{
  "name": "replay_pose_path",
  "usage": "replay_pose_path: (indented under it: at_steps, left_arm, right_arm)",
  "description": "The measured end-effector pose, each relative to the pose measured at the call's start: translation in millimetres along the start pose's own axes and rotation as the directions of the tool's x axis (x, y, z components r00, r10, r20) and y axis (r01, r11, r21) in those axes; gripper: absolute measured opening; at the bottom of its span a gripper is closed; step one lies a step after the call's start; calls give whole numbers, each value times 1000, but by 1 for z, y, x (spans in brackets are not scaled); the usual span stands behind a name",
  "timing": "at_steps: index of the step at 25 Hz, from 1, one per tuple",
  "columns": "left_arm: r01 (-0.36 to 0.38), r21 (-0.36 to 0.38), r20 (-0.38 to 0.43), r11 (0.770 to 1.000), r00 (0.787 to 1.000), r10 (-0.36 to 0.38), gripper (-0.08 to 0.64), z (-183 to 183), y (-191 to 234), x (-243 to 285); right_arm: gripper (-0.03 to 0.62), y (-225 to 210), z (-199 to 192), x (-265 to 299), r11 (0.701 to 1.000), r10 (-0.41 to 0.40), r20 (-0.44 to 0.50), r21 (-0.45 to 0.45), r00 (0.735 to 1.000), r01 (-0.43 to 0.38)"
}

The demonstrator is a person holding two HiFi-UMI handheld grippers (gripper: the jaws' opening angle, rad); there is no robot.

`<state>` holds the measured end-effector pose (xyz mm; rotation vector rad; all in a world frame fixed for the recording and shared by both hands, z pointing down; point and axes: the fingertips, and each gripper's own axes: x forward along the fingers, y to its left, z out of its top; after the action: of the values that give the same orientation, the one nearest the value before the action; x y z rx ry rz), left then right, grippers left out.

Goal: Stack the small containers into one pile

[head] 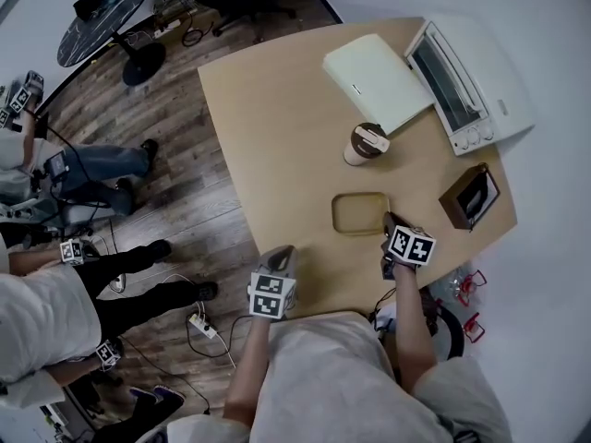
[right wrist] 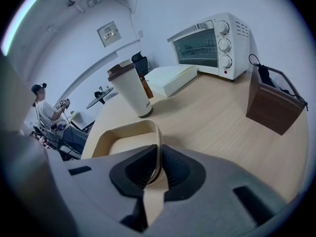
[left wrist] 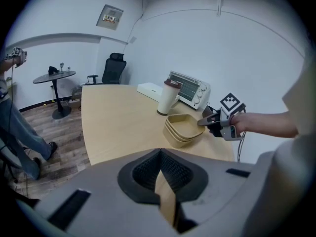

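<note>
Left gripper view: the stack of containers (left wrist: 180, 132) shows as nested tan trays, side on, with the right gripper (left wrist: 207, 121) at the far rim. The head view gives only one tan square (head: 360, 213).

Right gripper view: the jaws are nearly together, pinching the near wall of the top container (right wrist: 123, 144). The rim stands up between the pads (right wrist: 173, 164).

Left gripper (head: 283, 252): jaws fully together and empty. It sits near the table's (head: 277, 127) front edge, apart from the stack.

Edges: the stack sits mid-table, toward the front. A lidded cup (head: 366, 144) stands just behind it, not touching. A brown holder (head: 471, 197) is to the right near the table edge. A white box (head: 377, 79) and a toaster oven (head: 466, 81) are at the far corner. The left half of the table is bare wood.
</note>
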<state>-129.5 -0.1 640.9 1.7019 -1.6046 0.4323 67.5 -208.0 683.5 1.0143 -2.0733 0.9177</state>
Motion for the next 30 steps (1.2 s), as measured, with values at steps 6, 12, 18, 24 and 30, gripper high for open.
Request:
replay_pose_path:
  at_steps: [6,12,18,24,30]
  left_arm:
    - [-19,10,1,1000,1000,19,5,5,-6,-6]
    - [-86,-4,21,996,996,86,5,-4,-3,-25]
    - [-102,-6,43,995,994,102,5,-4,-13,-37]
    - [-31,57,95,998,995,26,5,4,-40,-52]
    - [15,79,151,997,988,-27,5,2,-56,-81]
  right_arm:
    - [43,0,4,3,1000,13,21,-4,1000,-13]
    - [43,-3,10,-3,1000,18,78,-1,997,-18]
    - [43,4,6,-32,998,36,124,-60,992,-29]
    - [43,16,-28,-79,996,35,156,-87,987,-22]
    - [44,45,-71,-122,995,40,176,-98,984,-23]
